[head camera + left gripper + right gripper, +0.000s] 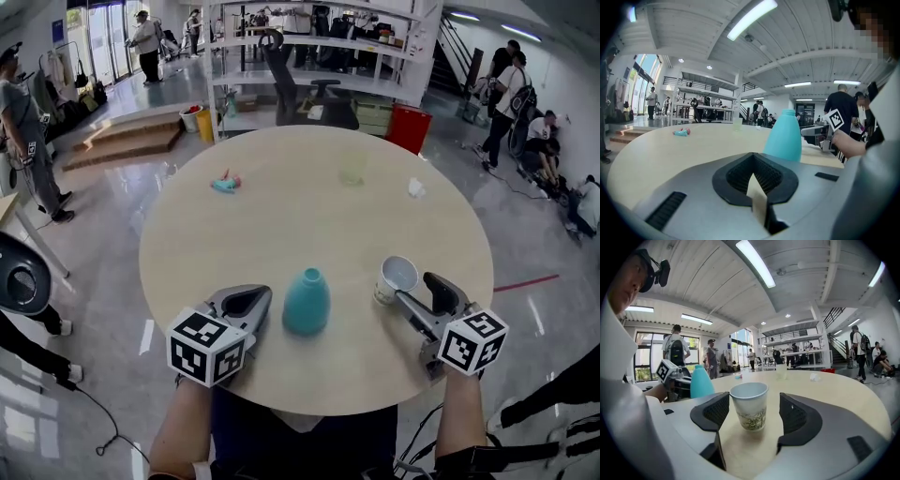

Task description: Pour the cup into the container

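The right hand-held gripper (752, 405) rests low over the round worktop (281, 225) with its jaws spread wide. The paper cup (749, 405) stands upright between them, with a gap on either side, so neither pad touches it. The cup is white with a faint green plant print, and what it holds cannot be made out.

The left hand-held gripper (753, 177) sits at the worktop's near edge with its jaws pressed together on nothing.

The teal container (307, 300), a narrow-necked bottle shape, stands upright between the two grippers. It is just beside the left one and a little apart from the cup.

Further across the worktop lie a small teal and pink toy (225, 183), a pale translucent cup (352, 167) and a bit of crumpled white stuff (416, 188), all well apart from the grippers.
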Available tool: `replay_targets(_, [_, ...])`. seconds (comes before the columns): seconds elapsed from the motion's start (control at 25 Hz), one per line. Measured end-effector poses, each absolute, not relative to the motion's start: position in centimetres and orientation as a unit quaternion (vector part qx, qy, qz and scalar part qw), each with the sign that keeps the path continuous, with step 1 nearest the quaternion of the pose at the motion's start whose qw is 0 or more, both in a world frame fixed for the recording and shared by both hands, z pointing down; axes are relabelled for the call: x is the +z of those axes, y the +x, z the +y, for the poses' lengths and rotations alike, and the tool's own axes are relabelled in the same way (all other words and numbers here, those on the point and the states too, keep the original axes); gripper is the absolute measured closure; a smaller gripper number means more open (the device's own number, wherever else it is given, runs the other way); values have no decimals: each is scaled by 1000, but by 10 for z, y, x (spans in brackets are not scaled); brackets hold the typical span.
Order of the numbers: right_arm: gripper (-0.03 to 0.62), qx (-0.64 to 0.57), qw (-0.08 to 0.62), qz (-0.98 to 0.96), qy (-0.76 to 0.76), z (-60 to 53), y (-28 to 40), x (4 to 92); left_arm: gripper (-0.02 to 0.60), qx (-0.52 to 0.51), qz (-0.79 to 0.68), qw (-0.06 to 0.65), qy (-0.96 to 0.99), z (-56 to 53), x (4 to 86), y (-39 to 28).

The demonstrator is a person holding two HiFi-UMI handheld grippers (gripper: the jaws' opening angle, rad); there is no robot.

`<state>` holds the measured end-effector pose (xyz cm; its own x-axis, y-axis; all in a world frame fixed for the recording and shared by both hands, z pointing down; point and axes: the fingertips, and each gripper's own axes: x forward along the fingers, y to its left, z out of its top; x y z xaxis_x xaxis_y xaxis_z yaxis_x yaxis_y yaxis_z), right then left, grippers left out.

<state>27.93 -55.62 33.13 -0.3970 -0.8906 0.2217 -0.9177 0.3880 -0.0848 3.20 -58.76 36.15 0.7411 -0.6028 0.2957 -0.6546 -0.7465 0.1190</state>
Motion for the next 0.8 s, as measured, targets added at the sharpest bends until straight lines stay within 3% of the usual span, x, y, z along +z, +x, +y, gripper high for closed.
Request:
replay_targets(0.32, [286,77,41,-818,569,-527,294,320,589,79,-363,98,923,-562,351,19])
replay_targets(0.36, [321,69,33,-816,573,-524,296,315,589,72,-366,99,923,-558,349,18])
replay_targets(0.44, [451,55,23,-813,579,-519,297,306,589,59,-371,94,922,-550,343,17])
replay_targets(0.56, [572,52,30,-833,551,-509,276,304,589,34,-375,82,923,-533,326,17])
replay_targets(0.8, [585,57,43,-877,474,-476,216,313,589,15,-375,82,923,-483,321,14])
